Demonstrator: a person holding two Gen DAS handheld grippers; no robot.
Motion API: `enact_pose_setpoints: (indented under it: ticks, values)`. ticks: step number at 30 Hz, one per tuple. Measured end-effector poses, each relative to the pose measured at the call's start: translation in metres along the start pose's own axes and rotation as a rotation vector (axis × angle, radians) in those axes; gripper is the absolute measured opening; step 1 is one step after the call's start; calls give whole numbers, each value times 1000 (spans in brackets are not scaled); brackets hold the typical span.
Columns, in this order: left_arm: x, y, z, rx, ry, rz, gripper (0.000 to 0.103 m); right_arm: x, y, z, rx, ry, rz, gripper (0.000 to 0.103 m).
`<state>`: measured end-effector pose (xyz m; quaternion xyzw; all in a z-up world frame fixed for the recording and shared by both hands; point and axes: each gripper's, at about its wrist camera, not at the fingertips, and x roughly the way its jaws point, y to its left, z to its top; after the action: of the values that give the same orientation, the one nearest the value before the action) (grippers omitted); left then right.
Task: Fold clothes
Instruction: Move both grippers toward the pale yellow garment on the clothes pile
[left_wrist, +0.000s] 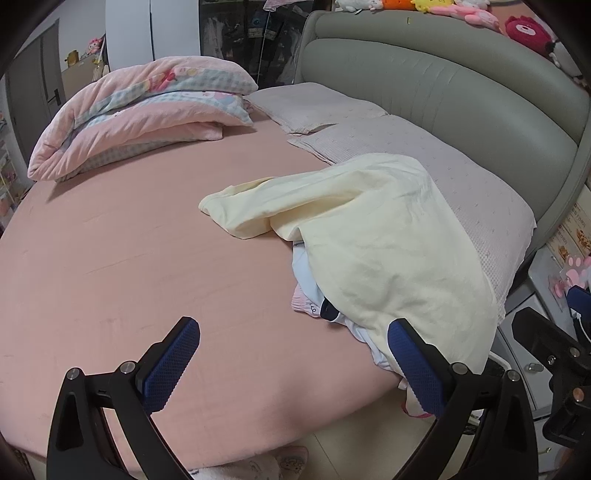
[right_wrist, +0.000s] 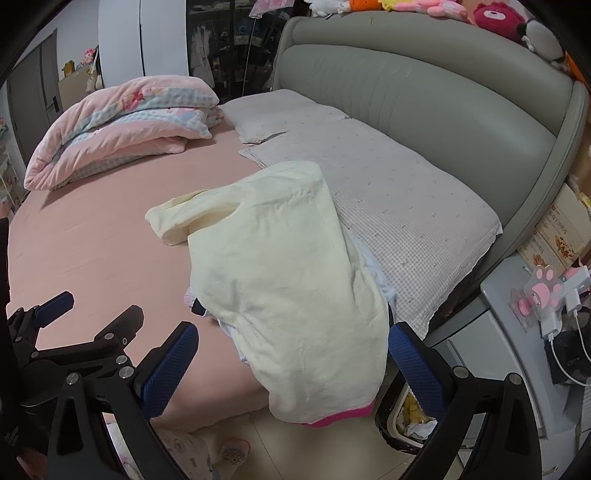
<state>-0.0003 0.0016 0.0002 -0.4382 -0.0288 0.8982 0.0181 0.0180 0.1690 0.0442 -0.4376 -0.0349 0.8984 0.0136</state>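
Note:
A pale yellow garment (left_wrist: 369, 240) lies crumpled on the pink bed sheet (left_wrist: 129, 258), draped over a small pile of light blue, white and pink clothes (left_wrist: 314, 295). In the right wrist view the yellow garment (right_wrist: 288, 295) hangs over the bed's near edge, and a bright pink hem (right_wrist: 332, 415) shows under it. My left gripper (left_wrist: 291, 358) is open above the sheet, its right finger beside the pile. My right gripper (right_wrist: 291, 354) is open too, its fingers standing either side of the hanging yellow cloth without pressing it. The left gripper (right_wrist: 92, 310) also shows at the left.
A folded pink quilt (left_wrist: 129, 122) lies at the back left. Two grey-lilac pillows (left_wrist: 443, 177) rest against the padded grey headboard (left_wrist: 461, 96), which has plush toys on top. A grey nightstand (right_wrist: 517, 332) and a bin (right_wrist: 410, 417) stand right of the bed.

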Motion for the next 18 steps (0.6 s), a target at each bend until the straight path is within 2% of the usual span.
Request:
enact_pose_setpoints:
  ticks: [4,9,18]
  values:
    - [0,-4,1,22,-4,-9,103,2,0,1,4,0,4,103]
    - [5,-16,-1,74,-8,26,103,7,1,-2,4,10,15,103]
    - [18,-24,-1,84,5,26,103,26,-3,2,21,31,26,103]
